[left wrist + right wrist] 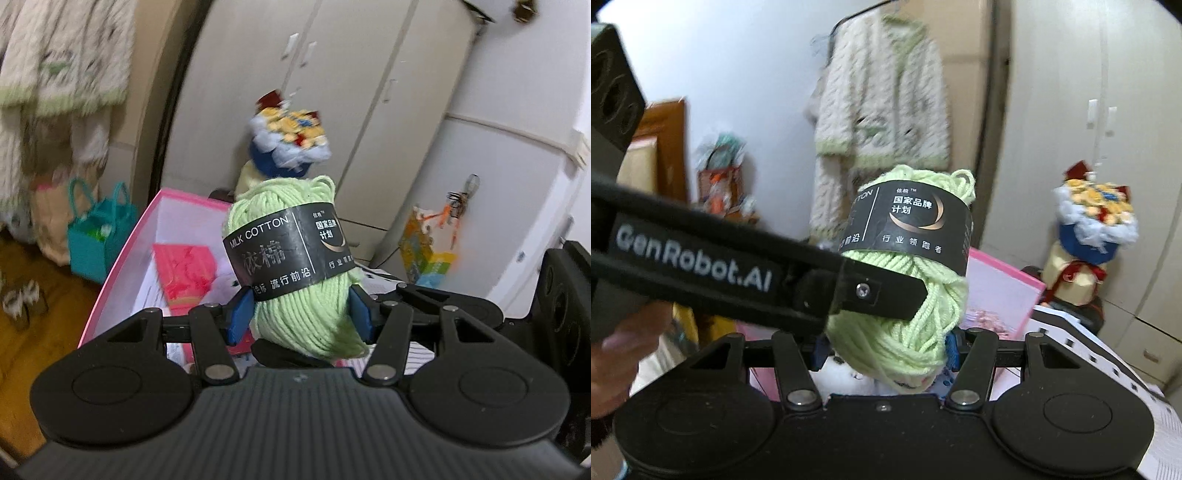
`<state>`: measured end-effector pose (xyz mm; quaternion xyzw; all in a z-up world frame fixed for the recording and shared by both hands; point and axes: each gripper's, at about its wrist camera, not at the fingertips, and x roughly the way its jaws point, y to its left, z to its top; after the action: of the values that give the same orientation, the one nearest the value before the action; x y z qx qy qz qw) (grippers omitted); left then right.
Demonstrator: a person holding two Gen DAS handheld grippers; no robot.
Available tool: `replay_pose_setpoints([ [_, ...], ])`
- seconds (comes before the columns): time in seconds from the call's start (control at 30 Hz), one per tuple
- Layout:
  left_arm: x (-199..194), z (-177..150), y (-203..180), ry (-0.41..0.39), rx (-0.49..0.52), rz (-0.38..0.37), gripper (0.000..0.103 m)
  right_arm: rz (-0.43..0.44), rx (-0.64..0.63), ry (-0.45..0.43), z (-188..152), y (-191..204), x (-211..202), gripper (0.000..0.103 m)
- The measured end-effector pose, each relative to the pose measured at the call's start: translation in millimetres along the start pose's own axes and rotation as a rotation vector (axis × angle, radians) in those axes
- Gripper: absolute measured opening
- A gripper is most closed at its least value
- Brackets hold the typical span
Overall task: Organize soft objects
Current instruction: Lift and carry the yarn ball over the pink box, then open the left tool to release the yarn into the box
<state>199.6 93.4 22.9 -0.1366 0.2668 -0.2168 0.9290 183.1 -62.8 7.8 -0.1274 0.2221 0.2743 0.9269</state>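
Closest to you, the left gripper [301,314] has its blue pads [240,314] pressed into the lower half of a pale green skein of cotton yarn wrapped in a black paper band [291,254], so it is clenched on the yarn. The right gripper [884,349] meets the same skein [905,295] from its own side: its blue pads [951,350] sit against the lowest loops, and it looks to be gripping too, though the left gripper's black finger crosses in front and hides part of the contact.

You are holding the skein up in the air between the two tools, above a pink-edged open box [122,254]. Its long axis runs nearly upright, tilted a little, with loose loops at the top and the band around the upper middle.

Expect it to feel light and very soft. It will squash under the pads, and strands can slide or pull free, so a hold on the bare yarn is likely to creep. The banded middle is probably the firmest place to take it; the paper itself may crease or slip.

Inside the box lies a flat pink-red packet [186,269]. Further off stand a teal handled bag [99,229], a knitted bouquet in a blue wrap [1095,218], a hanging cream knitted cardigan [882,110], and pale wardrobe doors [332,92].
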Motion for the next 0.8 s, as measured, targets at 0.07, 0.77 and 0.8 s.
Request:
replay_pose_setpoints([
  [0.07, 11.3, -1.3, 10.7, 0.013, -0.042, 0.008, 0.054, 0.006, -0.035, 0.024, 0.4, -3.6, 16.1, 0.062],
  [0.77, 32.4, -23.3, 25.5, 0.069, -0.119, 0.05, 0.07, 0.0, -0.088, 0.122, -11.2, -18.8, 31.7, 0.081],
  [0.8, 27.9, -23.6, 23.5, 0.06, -0.114, 0.052, 0.071, 0.003, -0.079, 0.108, -11.4, -20.3, 25.6, 0.081],
])
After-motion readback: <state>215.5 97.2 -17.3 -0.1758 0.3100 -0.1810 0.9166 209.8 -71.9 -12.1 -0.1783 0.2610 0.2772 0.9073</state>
